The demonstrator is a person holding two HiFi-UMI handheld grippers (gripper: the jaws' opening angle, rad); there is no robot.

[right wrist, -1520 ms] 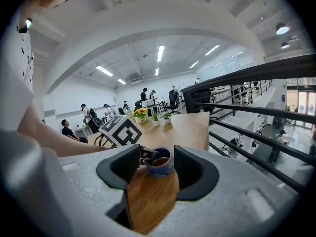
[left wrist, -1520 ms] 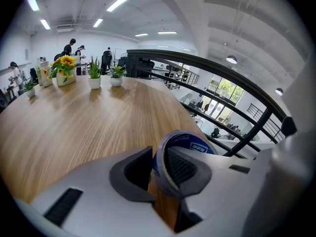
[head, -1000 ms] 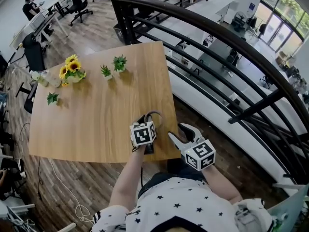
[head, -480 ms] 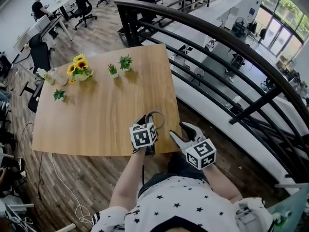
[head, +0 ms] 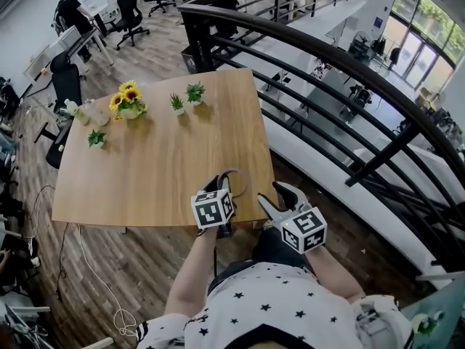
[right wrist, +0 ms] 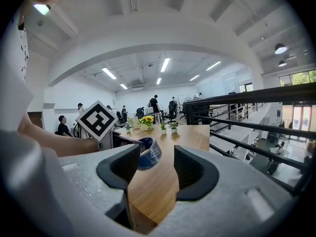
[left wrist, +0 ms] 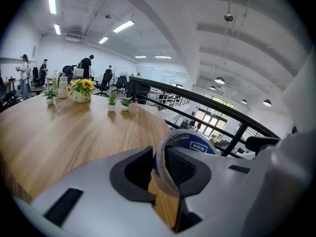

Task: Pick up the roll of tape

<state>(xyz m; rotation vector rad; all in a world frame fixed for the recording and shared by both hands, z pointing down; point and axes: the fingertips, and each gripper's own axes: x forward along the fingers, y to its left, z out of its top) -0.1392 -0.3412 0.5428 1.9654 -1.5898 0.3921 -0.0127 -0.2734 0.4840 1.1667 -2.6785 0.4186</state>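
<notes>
**Item 1. Your left gripper** [left wrist: 162, 171]: the jaws are partly closed and clamped on the roll of tape [left wrist: 188, 141]. The ring stands upright on edge. Its wall is pinched between the two pads, and the right pad appears to sit inside the core. The gripper's marker cube [head: 213, 208] carries a black-and-white square code.

**Item 2. Roll of tape:** clear tape on a core with a blue inner label. The white lettering appears to read "deli"; the smaller print beside it is too small to read. The roll is in your left gripper's jaws, over the near edge of the wooden table [head: 167, 166]. You cannot tell whether its lower edge touches the top.

**Item 3. Your right gripper** [right wrist: 158, 168]: the jaws are apart with nothing between them. Only the table's near corner shows through the gap. The roll sits ahead of it and to its left, just past the left jaw. Its cube [head: 304, 230] bears its own square code.

**Item 4. Table dressing,** well ahead of both grippers and to their left:
- a vase of sunflowers [head: 128, 100]
- small potted plants [head: 176, 103], [head: 195, 93], [head: 96, 138]

**Item 5. Black railing** [head: 327, 57]: it curves past on the right of your right gripper.

**Item 6. Your shirt** [head: 276, 304]: white with dark stars, behind both grippers.
</notes>
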